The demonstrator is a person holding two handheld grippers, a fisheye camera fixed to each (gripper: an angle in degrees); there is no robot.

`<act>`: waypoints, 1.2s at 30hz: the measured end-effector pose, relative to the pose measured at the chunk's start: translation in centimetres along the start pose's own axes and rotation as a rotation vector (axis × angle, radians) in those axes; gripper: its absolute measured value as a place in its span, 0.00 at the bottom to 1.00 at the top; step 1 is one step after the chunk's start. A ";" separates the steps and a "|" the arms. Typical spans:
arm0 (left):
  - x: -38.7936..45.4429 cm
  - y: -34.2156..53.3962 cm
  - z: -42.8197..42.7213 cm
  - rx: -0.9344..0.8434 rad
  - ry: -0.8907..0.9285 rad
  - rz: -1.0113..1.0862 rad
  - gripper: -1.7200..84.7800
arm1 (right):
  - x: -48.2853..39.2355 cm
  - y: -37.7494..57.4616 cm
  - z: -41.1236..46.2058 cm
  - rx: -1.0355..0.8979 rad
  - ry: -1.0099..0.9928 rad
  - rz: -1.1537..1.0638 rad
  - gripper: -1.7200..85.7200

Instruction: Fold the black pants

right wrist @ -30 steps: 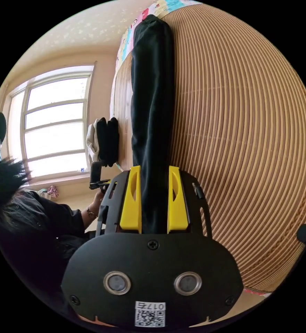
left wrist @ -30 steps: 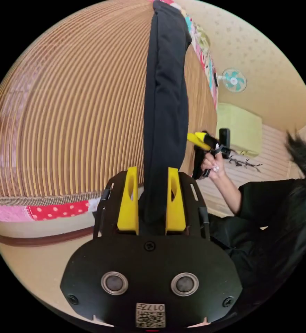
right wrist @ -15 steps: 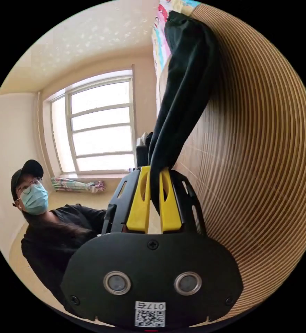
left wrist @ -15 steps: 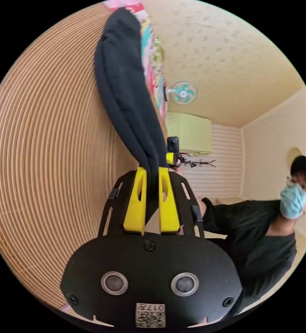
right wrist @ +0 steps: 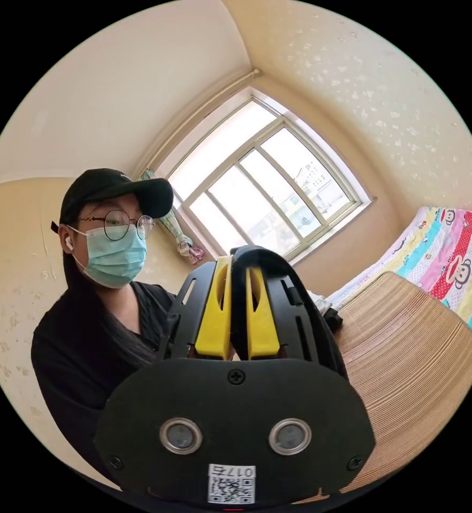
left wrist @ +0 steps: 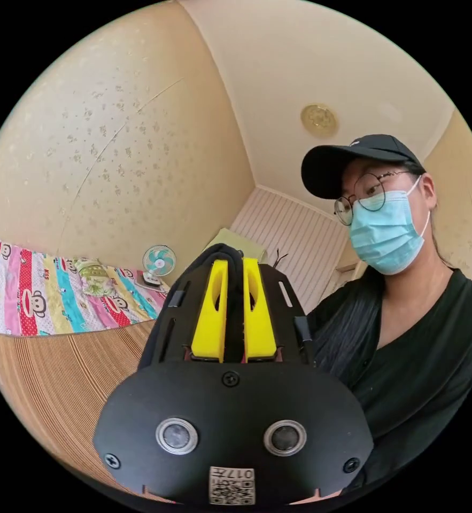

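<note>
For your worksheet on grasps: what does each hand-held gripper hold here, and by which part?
Both clamp the black pants: left hand-held gripper and right hand-held gripper each pinch a bunched edge; which part of the pants cannot be told.

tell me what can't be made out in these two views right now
- Left gripper view: the black pants run between the left gripper jaws, then drop behind its body; their hang and fold state are hidden.
- Right gripper view: the same behind the right gripper; the pile at the mat edge is too small to identify.
</note>
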State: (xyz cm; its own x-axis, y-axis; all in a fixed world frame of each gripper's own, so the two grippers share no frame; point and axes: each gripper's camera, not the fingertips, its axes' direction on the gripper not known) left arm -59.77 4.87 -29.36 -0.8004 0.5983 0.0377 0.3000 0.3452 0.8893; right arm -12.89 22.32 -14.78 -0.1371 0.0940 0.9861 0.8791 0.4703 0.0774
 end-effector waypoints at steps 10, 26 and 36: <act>-15.1 4.0 6.5 -0.140 -0.312 -0.349 0.08 | 17.6 -0.4 1.0 -0.117 0.291 0.382 0.03; -24.2 42.2 13.2 -0.810 -0.440 -1.040 0.14 | 26.0 33.1 4.6 -0.432 0.648 1.112 0.16; -23.9 39.3 5.4 -0.493 -0.527 -1.075 0.14 | 42.6 24.8 6.7 -0.323 0.556 1.048 0.22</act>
State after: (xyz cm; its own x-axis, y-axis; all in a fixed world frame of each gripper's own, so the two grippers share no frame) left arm -26.02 8.05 2.18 -0.1861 0.4385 -0.8792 -0.6743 0.5939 0.4390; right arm 0.04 43.88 28.16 0.8470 -0.1284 0.5159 0.5307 0.1466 -0.8348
